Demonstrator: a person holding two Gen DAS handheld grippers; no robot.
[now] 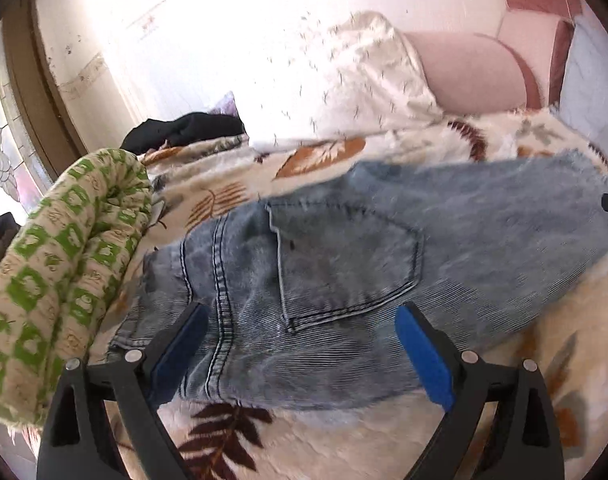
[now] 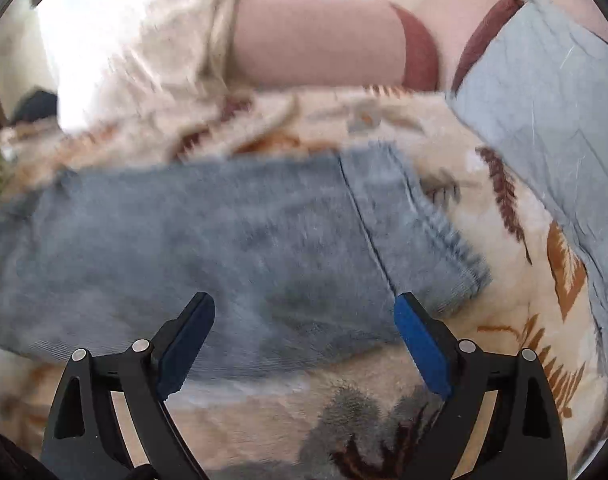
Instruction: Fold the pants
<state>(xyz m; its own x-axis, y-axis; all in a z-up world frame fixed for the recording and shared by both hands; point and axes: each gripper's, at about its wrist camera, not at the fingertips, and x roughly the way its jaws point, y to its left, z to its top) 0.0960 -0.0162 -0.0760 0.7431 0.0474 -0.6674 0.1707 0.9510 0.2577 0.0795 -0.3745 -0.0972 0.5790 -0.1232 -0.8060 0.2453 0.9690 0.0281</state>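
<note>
Pants [image 1: 344,264], blue denim, folded and lying flat on leaf-print blanket [image 1: 232,192], back pocket up. Left gripper [image 1: 300,320] and right gripper [image 2: 304,308] spread wide, holding nothing, seemingly just above denim's near edge

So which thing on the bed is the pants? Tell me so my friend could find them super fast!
Look at the big fluffy blanket with brown and orange leaves that covers the bed. Lying flat across its middle, right in front of the two open grippers, are the pants. They are the only faded blue denim there, with a stitched back pocket, unlike the green-patterned roll beside them.
</note>
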